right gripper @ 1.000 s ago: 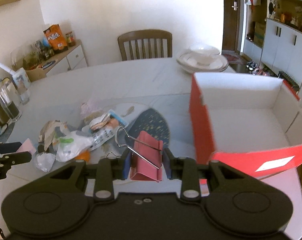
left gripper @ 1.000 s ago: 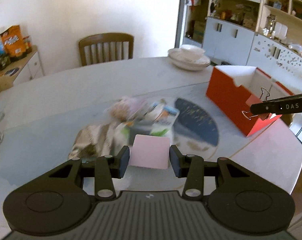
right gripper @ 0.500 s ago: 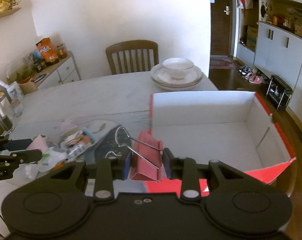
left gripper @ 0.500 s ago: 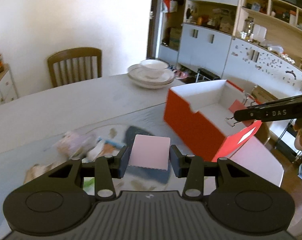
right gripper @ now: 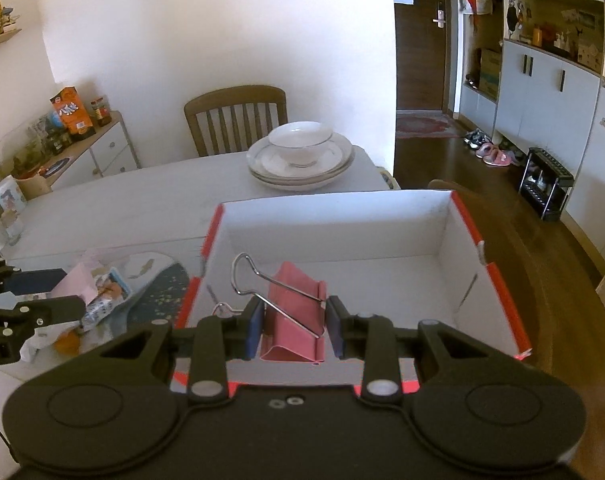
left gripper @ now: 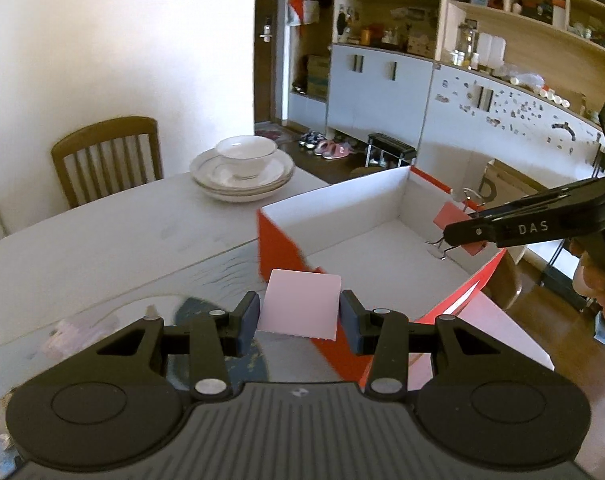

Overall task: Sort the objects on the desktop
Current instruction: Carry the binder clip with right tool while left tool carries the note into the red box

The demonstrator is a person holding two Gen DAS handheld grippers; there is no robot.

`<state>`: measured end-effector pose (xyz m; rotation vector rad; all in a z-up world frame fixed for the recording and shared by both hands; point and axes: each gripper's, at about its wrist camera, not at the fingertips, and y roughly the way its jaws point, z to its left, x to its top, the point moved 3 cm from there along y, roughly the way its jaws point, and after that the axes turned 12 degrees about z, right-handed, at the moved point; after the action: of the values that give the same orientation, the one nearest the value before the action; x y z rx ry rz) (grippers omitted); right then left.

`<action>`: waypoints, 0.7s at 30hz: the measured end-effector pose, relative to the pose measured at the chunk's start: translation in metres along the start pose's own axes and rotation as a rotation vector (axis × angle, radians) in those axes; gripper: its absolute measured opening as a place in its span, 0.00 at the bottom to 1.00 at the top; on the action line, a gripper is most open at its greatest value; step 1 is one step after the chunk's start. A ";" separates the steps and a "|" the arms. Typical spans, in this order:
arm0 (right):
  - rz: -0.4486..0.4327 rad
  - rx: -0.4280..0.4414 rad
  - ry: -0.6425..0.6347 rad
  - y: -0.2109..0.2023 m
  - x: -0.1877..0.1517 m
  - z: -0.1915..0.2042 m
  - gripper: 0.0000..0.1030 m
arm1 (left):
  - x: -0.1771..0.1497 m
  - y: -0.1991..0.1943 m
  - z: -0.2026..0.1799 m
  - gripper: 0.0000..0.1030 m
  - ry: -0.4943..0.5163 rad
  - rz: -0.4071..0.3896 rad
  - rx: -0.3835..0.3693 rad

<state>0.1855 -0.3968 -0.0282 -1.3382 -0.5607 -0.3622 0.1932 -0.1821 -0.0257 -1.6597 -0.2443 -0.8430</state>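
Note:
My left gripper [left gripper: 299, 314] is shut on a pink note pad [left gripper: 300, 304] and holds it above the table, just left of the red box [left gripper: 286, 256]. My right gripper [right gripper: 294, 326] is shut on a pink binder clip [right gripper: 296, 320] and holds it over the white inside of the red box [right gripper: 382, 276]. In the left wrist view the right gripper [left gripper: 454, 236] hangs over the box's right side with the clip [left gripper: 450, 216]. In the right wrist view the left gripper [right gripper: 76, 306] shows at the left with the pad [right gripper: 76, 284].
A pile of wrappers and packets [right gripper: 106, 296] lies on the glass mat left of the box. Stacked plates with a bowl [left gripper: 242, 168] stand at the table's far side, before a wooden chair [left gripper: 106, 156]. Cabinets line the right wall.
Both grippers have moved right toward the red box with their loads. The right gripper with the clip now hangs over the box's inside; the left has left the wrapper pile.

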 end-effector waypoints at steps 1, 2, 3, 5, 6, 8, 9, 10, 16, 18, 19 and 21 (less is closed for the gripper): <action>0.003 -0.002 -0.004 0.000 0.001 -0.005 0.31 | 0.003 0.004 -0.005 0.41 0.006 0.002 -0.004; 0.005 -0.002 -0.005 0.001 0.001 -0.008 0.31 | 0.007 0.008 -0.010 0.41 0.012 0.005 -0.007; 0.008 -0.002 -0.008 0.002 0.002 -0.012 0.31 | 0.010 0.011 -0.013 0.41 0.017 0.009 -0.012; 0.012 0.000 -0.010 0.003 0.003 -0.020 0.31 | 0.017 0.019 -0.022 0.41 0.033 0.012 -0.024; 0.014 0.001 -0.011 0.003 0.004 -0.024 0.31 | 0.019 0.022 -0.025 0.41 0.043 0.013 -0.026; 0.016 0.000 -0.008 0.005 0.005 -0.033 0.31 | 0.027 0.031 -0.035 0.41 0.066 0.014 -0.029; 0.019 -0.002 -0.005 0.005 0.006 -0.037 0.31 | 0.030 0.034 -0.036 0.41 0.072 0.015 -0.032; 0.022 -0.004 -0.001 0.007 0.007 -0.042 0.31 | 0.034 0.039 -0.040 0.41 0.076 0.018 -0.035; 0.051 -0.011 0.010 0.021 0.012 -0.065 0.31 | 0.056 0.069 -0.054 0.41 0.096 0.041 -0.046; 0.064 0.002 0.009 0.027 0.014 -0.072 0.31 | 0.062 0.080 -0.058 0.41 0.105 0.052 -0.043; 0.070 0.004 0.012 0.030 0.016 -0.075 0.31 | 0.065 0.085 -0.059 0.41 0.108 0.056 -0.041; 0.077 0.008 0.007 0.035 0.019 -0.078 0.31 | 0.070 0.094 -0.061 0.41 0.109 0.067 -0.043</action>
<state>0.2340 -0.4645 -0.0555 -1.3467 -0.5025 -0.3011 0.2740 -0.2837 -0.0505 -1.6464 -0.0950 -0.8902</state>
